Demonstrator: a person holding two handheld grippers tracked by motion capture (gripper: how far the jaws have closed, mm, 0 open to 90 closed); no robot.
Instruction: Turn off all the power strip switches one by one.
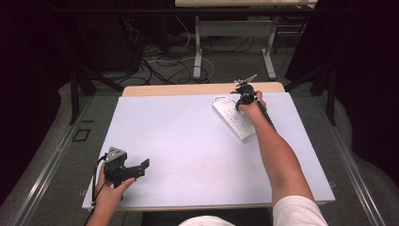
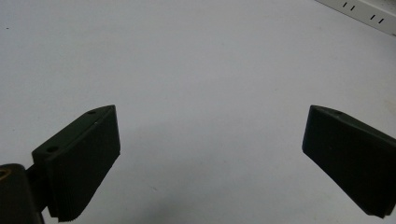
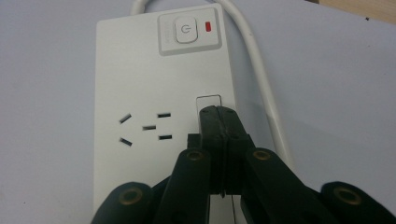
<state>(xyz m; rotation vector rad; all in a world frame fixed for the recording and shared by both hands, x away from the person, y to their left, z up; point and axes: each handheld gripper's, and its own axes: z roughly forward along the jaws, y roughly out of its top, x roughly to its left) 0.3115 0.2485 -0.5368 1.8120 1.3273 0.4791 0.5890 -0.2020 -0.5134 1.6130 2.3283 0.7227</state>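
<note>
The right gripper, jaws pressed together, touches the white power strip below its switch; the left gripper rests well apart from the strip, jaws wide.

A white power strip is lying flat right under my right fingers. Its switch and red light are sitting just beyond their tips, and its cord is curving past beside them. A pale table is stretching out beneath my left fingers. Cables are trailing over the floor far beyond.
</note>
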